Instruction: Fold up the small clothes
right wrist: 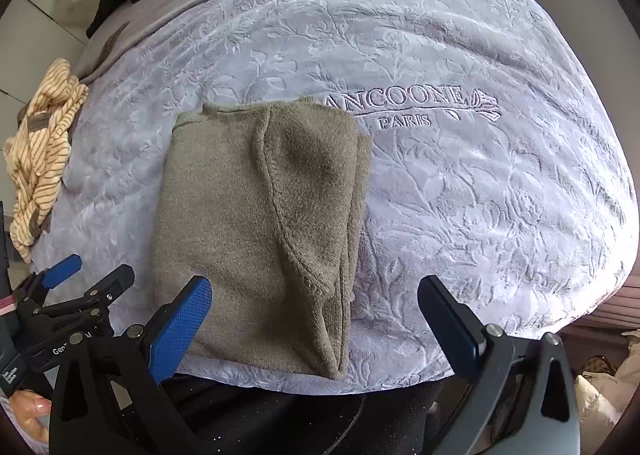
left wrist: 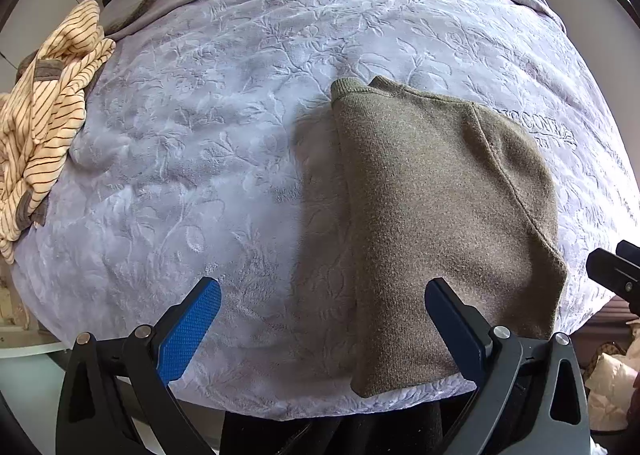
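Both grippers' spread fingers [right wrist: 182, 325] just before the folded olive garment [right wrist: 256, 223].

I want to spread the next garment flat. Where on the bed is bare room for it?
The widest free patch is the lavender blanket between the striped garment at the left edge and the folded olive sweater. Another lies to the right of the sweater, below the embroidered lettering. It is crowded near the front edge, where both open hand-held grippers hover.
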The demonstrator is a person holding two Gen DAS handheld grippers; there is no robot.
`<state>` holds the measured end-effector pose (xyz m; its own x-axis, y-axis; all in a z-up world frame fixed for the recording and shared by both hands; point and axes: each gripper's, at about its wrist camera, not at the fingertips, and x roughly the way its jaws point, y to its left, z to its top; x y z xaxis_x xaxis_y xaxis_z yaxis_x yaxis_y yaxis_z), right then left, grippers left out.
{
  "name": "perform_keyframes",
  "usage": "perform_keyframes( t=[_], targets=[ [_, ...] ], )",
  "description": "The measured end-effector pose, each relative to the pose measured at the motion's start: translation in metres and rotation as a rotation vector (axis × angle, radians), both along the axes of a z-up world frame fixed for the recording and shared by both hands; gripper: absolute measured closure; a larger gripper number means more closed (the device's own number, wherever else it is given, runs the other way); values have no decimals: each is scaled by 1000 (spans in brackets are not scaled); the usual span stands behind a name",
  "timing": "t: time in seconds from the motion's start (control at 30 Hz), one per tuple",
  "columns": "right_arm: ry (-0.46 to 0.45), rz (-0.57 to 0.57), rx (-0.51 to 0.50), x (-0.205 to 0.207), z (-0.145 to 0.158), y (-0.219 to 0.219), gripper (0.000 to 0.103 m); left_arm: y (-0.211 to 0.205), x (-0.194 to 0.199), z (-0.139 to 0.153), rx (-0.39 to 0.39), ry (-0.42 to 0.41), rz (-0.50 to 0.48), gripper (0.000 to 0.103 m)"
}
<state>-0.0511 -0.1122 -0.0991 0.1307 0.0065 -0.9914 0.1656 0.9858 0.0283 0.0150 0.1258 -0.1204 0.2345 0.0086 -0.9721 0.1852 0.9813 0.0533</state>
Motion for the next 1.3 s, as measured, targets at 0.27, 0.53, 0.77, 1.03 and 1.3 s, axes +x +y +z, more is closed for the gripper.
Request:
perform_keyframes(
  t=[0.27, 0.53, 0.77, 1.03, 1.3],
  targets=[
    [12, 6, -3, -1, 0, 2, 0, -1, -1, 1, 1, -2, 1, 1],
    [23, -1, 0, -1, -3, 3, 0, 0, 0, 1, 4, -2, 4, 1],
    [27, -1, 1, 0, -3, 3, 0, 1, 1, 0, 4, -1, 4, 1],
    [29, -3, 2, 1, -3, 4, 0, 3, 2, 0, 5, 0, 4, 1],
    [35, -6, 5, 0, -6, 6, 0, 3, 2, -2, 3, 5, 3, 1]
  ],
)
